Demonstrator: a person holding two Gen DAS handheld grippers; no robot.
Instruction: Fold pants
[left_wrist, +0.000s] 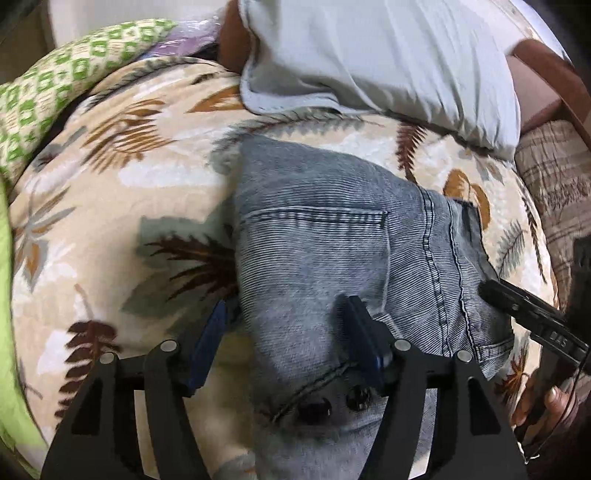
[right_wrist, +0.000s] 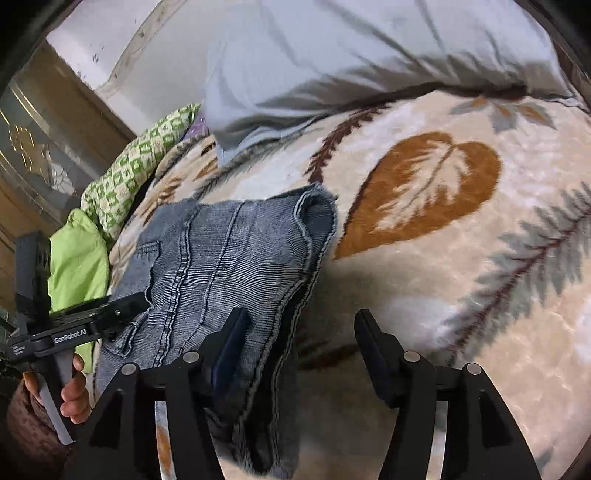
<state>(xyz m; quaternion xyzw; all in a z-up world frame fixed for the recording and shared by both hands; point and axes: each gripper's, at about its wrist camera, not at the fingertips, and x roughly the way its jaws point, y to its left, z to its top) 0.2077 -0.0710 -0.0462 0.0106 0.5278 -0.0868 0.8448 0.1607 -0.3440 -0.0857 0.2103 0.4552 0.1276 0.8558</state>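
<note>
1. Left wrist view: folded blue jeans (left_wrist: 332, 240) lie at centre frame on a leaf-print blanket (left_wrist: 110, 206). The left gripper (left_wrist: 284, 314) stands at lower centre, jaws parted, one finger on each side of the denim's left edge, gripping nothing. A pale pillow (left_wrist: 369, 55) fills the upper right; the right gripper (left_wrist: 524, 306) enters at the right edge.
2. Right wrist view: the jeans (right_wrist: 229, 258) sit centre-left. The right gripper (right_wrist: 299, 325) is at lower centre, jaws parted and empty, its left finger over the denim. The left gripper (right_wrist: 122, 306), in a hand (right_wrist: 74, 387), is at lower left.
</note>
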